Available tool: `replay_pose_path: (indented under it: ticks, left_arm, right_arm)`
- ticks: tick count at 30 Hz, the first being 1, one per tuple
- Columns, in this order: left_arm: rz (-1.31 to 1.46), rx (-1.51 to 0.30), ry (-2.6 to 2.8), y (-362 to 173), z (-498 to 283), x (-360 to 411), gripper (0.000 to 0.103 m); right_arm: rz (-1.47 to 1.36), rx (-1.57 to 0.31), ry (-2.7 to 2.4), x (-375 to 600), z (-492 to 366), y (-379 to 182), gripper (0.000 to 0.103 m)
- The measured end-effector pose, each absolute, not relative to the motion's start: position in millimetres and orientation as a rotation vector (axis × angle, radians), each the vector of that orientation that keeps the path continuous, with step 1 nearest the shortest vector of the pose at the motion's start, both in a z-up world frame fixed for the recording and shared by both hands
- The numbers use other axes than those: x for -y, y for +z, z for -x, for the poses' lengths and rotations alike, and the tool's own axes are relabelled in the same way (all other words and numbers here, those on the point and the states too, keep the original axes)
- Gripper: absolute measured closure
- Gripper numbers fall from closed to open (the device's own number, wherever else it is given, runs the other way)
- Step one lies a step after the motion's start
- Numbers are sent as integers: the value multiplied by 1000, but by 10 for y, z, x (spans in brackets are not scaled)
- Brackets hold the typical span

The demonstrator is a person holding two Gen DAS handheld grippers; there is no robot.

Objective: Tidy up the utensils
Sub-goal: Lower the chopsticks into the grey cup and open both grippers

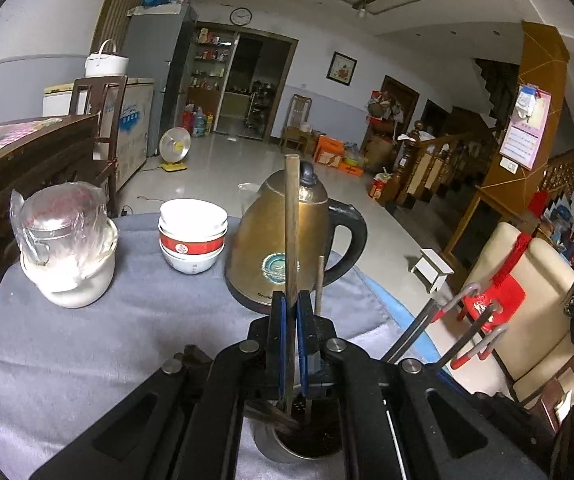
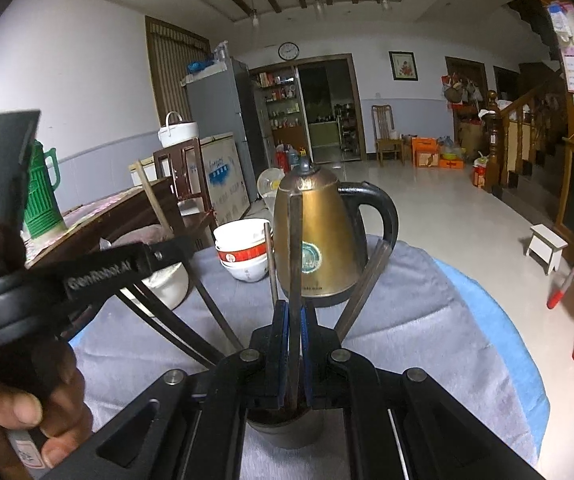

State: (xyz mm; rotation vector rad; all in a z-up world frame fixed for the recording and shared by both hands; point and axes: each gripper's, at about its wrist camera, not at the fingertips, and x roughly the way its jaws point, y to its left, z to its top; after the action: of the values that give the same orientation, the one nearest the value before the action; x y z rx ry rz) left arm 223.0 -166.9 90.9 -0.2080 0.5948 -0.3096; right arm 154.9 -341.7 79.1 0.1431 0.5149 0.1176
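A long brown wooden chopstick (image 1: pixel 291 224) stands nearly upright, its lower end going down into a small round metal holder cup (image 1: pixel 287 450) that sits on the grey cloth. In the right wrist view a second dark chopstick (image 2: pixel 295 264) also stands upright over the same metal cup (image 2: pixel 283 434). More dark chopsticks (image 2: pixel 361 288) lean out of this cup to both sides — some to the left, two together to the right — and a thinner one (image 2: pixel 271 264) stands just beside the upright one.

kettle (image 1: pixel 287 248): brassy metal, glossy | tablecloth (image 1: pixel 87 352): grey fuzzy cloth | bowls (image 1: pixel 193 236): glazed ceramic | chopstick (image 1: pixel 291 220): matt wood
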Motion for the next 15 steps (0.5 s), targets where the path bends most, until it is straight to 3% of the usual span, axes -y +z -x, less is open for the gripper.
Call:
replay_pose_path:
  ticks: [8,15]
  left_arm:
    - [209,-609,-326,899,-2248,1729,98]
    - [170,-730,-342,684,-2372,1857,95]
  right_arm:
    - [-147,-514,115,3428,-1534,814,96]
    - [-159,-572,124,3411,-1628,728,95]
